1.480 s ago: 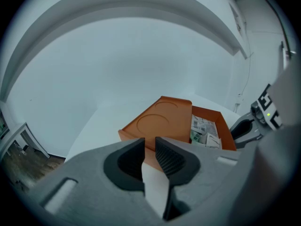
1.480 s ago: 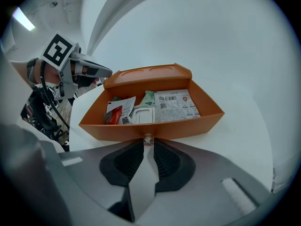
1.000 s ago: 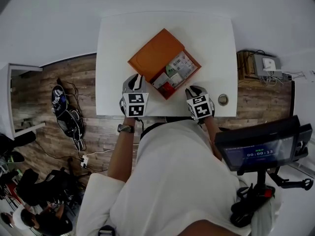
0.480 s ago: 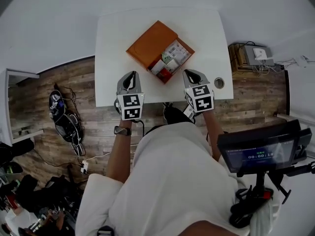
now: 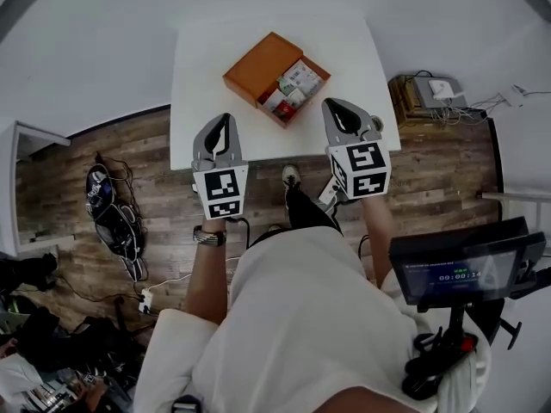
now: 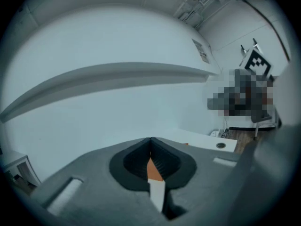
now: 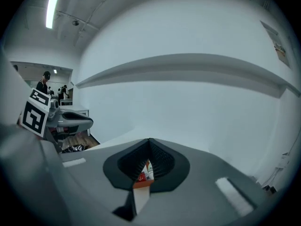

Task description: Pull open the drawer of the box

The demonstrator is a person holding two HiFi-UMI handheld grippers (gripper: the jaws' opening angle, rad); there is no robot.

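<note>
The orange box (image 5: 256, 65) lies on the white table (image 5: 207, 101), its drawer (image 5: 294, 89) pulled out toward me with several packets showing inside. Both grippers hang in the air above the table's near edge, apart from the box. My left gripper (image 5: 223, 120) is shut with nothing in it; in the left gripper view only a sliver of the orange box (image 6: 152, 168) shows past its jaws. My right gripper (image 5: 335, 104) has just been closing and is shut, with nothing between its jaws; the drawer's packets (image 7: 145, 171) show beyond them.
A screen on a stand (image 5: 456, 269) is at my right. A low wooden unit with devices (image 5: 422, 97) stands right of the table. Cables and gear (image 5: 112, 205) lie on the wood floor at the left. White wall rises behind the table.
Both grippers have risen from the table's near edge toward the camera and look larger. The box and open drawer have stayed where they were on the table.
</note>
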